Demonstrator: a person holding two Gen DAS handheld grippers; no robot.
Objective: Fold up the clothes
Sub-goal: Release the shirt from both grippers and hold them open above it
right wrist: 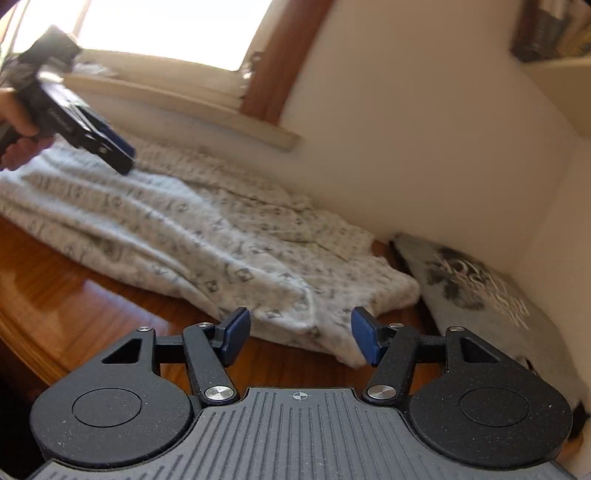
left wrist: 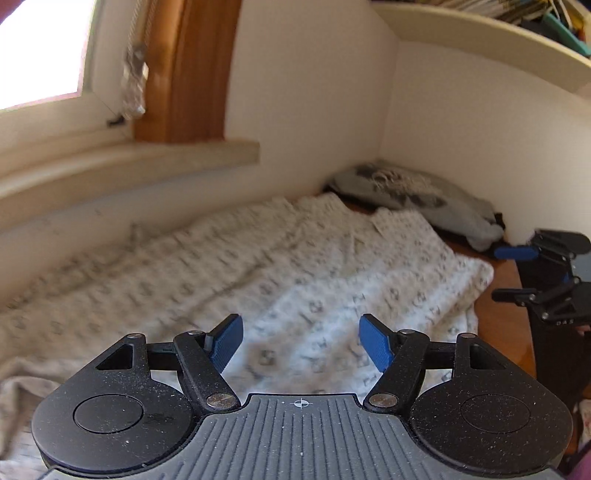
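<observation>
A white garment with a small grey print (left wrist: pixel 258 266) lies spread and rumpled across the wooden table (left wrist: pixel 502 291), reaching the wall under the window. My left gripper (left wrist: pixel 301 341) hovers open above its near part, with nothing between the blue pads. The right wrist view shows the same garment (right wrist: pixel 207 243), and my right gripper (right wrist: pixel 300 338) is open just over its near corner. The left gripper (right wrist: pixel 110 147) also appears at that view's upper left, held by a hand. The right gripper (left wrist: pixel 535 266) shows at the left wrist view's right edge.
A folded grey garment with a dark print (right wrist: pixel 491 295) lies in the corner by the walls, also seen as the grey garment (left wrist: pixel 417 192). A window sill (left wrist: pixel 129 166) runs along the wall. A bookshelf (left wrist: pixel 498 33) hangs above. Bare wood of the table (right wrist: pixel 74 295) shows at front left.
</observation>
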